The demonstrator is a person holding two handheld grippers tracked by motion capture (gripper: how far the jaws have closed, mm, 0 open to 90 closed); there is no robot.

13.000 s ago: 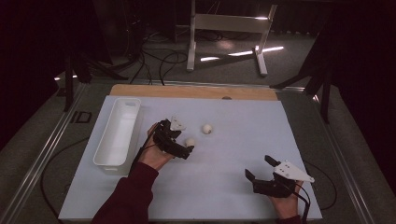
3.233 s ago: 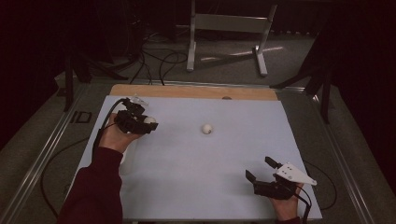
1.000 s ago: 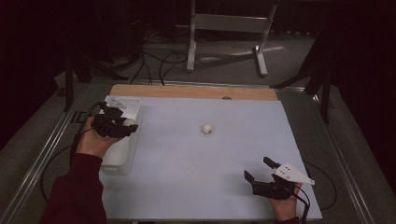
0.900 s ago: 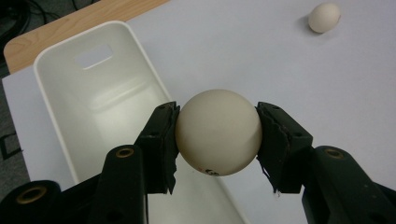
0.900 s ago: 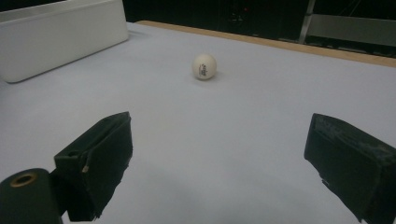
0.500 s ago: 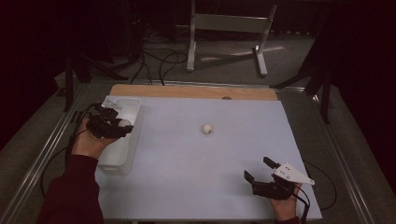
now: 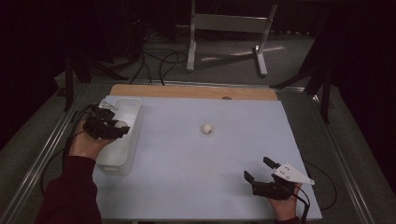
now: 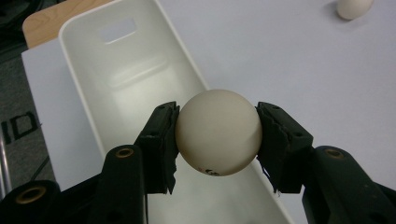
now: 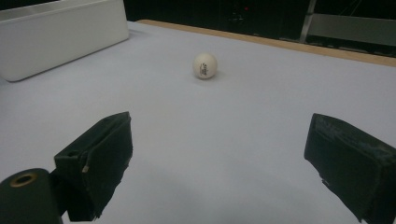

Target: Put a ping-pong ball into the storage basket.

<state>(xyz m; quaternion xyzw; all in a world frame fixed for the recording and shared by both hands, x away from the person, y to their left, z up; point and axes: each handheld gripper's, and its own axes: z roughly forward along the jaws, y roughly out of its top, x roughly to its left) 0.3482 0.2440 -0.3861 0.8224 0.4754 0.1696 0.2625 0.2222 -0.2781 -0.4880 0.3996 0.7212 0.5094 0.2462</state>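
Ball point(image 8: 218, 132) clamped in the left hand-held gripper point(image 7: 108, 127), carried from the bench to over the tray point(image 7: 132, 109); drop looks next. Right hand-held gripper point(image 7: 261, 173) waits open, empty.

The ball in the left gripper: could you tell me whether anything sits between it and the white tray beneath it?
Nothing visible does. The left gripper holds the ball over the white tray, whose inside looks bare below it. The second ball lies apart on the mat, well off that path.
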